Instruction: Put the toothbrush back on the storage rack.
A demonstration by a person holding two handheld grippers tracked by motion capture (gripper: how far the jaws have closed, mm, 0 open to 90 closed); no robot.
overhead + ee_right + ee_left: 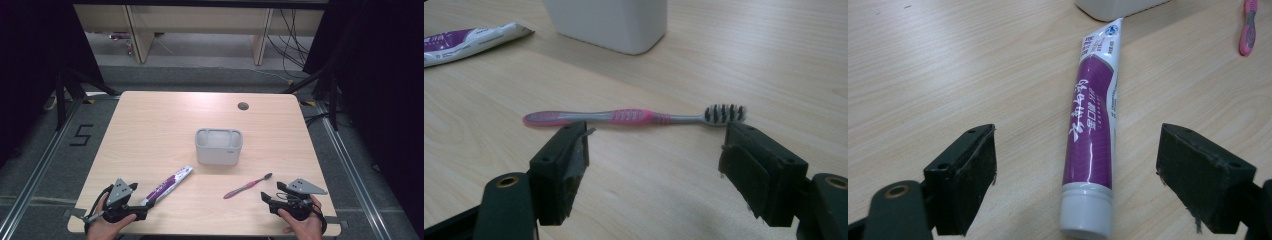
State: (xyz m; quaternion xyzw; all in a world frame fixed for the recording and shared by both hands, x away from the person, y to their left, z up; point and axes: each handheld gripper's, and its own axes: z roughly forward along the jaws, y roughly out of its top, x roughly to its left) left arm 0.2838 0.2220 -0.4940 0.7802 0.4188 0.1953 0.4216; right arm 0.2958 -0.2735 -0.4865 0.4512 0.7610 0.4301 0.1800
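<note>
Nearest to us, at the near edge of the table [150, 115], we hold the left gripper [141, 208] and the right gripper [265, 197], one in each hand. The jaws of the left gripper stand wide apart and hold nothing; in the left gripper view the white cap of the toothpaste tube [1091, 132] lies on the table between them, but the pads do not touch it. The jaws of the right gripper are also apart and empty; in the right gripper view the toothbrush [634, 117] lies across, just beyond the tips, with its pink handle to the left and its dark bristles to the right. We take the grey holder [218, 146] in the middle of the table as our landmark. The toothpaste tube [168, 185] lies flat in front of the holder and to its left, slanted, with its flat end near the holder and its cap toward the left gripper. The toothbrush [247, 186] lies flat in front of the holder and to its right, near it but not touching, with the bristle end closer to the holder. The tube and the brush are well apart.
</note>
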